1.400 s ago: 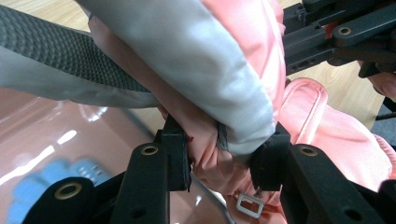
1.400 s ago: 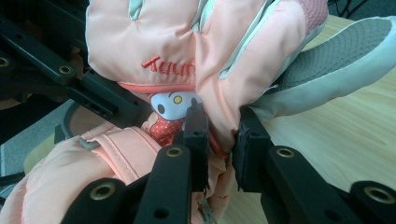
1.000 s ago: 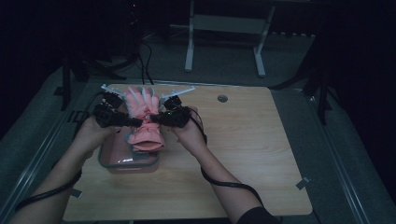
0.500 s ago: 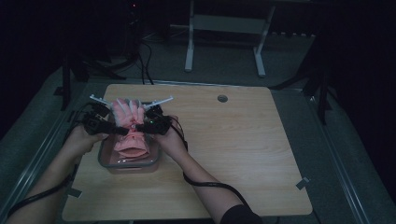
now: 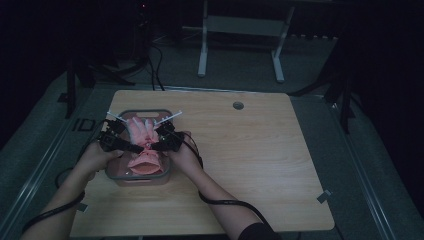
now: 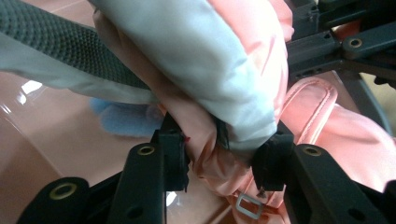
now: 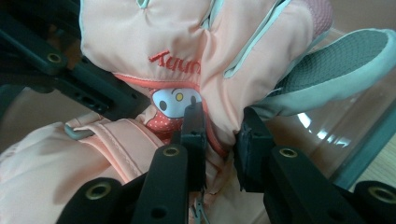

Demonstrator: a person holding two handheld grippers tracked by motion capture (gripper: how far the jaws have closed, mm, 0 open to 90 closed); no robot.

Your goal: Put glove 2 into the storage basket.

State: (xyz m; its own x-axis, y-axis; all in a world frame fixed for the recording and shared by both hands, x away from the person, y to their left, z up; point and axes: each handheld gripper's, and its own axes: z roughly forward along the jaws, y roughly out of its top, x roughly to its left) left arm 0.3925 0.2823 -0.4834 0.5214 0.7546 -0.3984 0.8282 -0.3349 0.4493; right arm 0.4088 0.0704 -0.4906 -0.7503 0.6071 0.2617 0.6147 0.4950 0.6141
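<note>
A pink padded glove (image 5: 141, 142) with grey palm patches hangs into a clear plastic container (image 5: 141, 178) at the table's left. My left gripper (image 5: 135, 149) pinches its wrist part from the left and my right gripper (image 5: 151, 146) pinches it from the right. In the left gripper view the jaws (image 6: 222, 144) press on bunched pink fabric (image 6: 243, 56), with the other gripper (image 6: 336, 42) beyond. The right gripper view shows its jaws (image 7: 219, 135) squeezing the glove (image 7: 177, 42) near a cartoon patch. Both pairs of jaws have just been opening slightly, with the glove still between them.
A blue fuzzy item (image 6: 119, 119) lies inside the container behind the glove. The wooden table (image 5: 260, 150) has a round grommet (image 5: 238, 105) near its far edge. A white metal stand (image 5: 240, 45) is on the floor behind. The container's wall (image 7: 369, 140) is close to my right jaw.
Both hands have come down and slightly towards the left, lowering the glove from above the container into it. Both grippers still hold the glove.
</note>
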